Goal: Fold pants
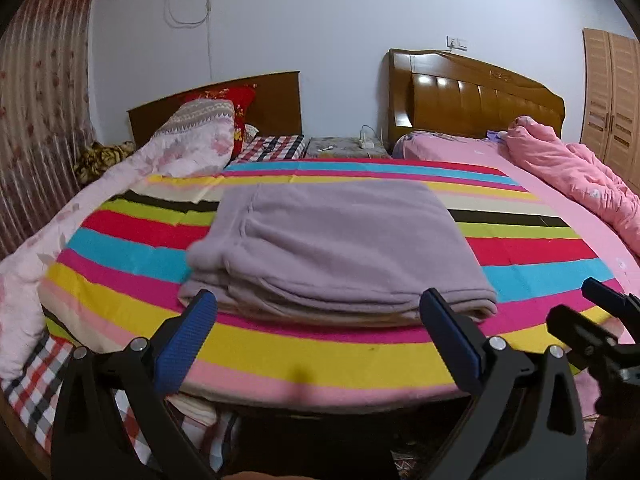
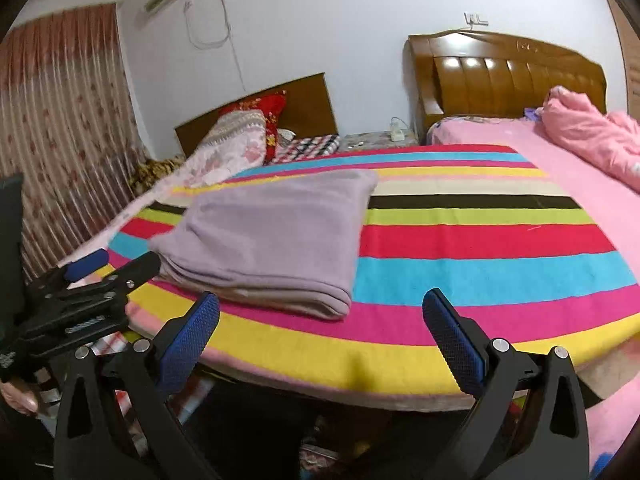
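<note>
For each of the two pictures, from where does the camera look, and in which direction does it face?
Left wrist view: sits on the left gripper, facing slightly downward over the bed edge at the folded purple pants; its own open fingers show, with the right gripper at the right edge.
Right wrist view: sits on the right gripper, further right, facing the striped blanket with the pants to the left; its open fingers, the left gripper and a hand show.
Shared: pants, blanket, both headboards.
</note>
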`<state>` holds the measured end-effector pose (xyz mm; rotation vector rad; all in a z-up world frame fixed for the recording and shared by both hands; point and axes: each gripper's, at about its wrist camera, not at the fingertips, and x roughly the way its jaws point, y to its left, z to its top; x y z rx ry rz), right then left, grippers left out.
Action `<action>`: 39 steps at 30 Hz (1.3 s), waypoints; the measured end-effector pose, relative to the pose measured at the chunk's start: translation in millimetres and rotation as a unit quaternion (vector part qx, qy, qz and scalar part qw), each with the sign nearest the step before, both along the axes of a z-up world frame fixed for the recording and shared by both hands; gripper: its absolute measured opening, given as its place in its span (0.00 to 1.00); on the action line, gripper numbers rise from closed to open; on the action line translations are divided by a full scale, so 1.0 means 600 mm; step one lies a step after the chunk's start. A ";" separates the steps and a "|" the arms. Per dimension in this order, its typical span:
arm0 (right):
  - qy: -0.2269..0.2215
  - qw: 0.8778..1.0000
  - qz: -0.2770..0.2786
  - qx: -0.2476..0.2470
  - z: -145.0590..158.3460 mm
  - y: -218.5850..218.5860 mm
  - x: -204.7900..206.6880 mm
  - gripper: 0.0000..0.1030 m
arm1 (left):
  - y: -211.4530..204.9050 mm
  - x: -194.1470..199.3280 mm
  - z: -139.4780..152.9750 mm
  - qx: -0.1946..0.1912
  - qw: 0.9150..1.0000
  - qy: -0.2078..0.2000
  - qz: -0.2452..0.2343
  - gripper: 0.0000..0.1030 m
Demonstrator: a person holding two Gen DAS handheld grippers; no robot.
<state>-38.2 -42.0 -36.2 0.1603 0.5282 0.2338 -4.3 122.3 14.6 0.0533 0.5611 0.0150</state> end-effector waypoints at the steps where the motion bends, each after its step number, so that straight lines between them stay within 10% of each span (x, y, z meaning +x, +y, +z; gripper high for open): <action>1: -0.001 1.000 -0.005 -0.006 0.000 0.001 0.002 0.96 | 0.000 0.001 -0.003 0.008 1.000 0.002 0.014 0.98; 39: -0.006 0.999 0.005 -0.033 -0.005 0.033 -0.009 0.96 | 0.021 0.004 -0.016 -0.004 0.999 0.015 0.029 0.98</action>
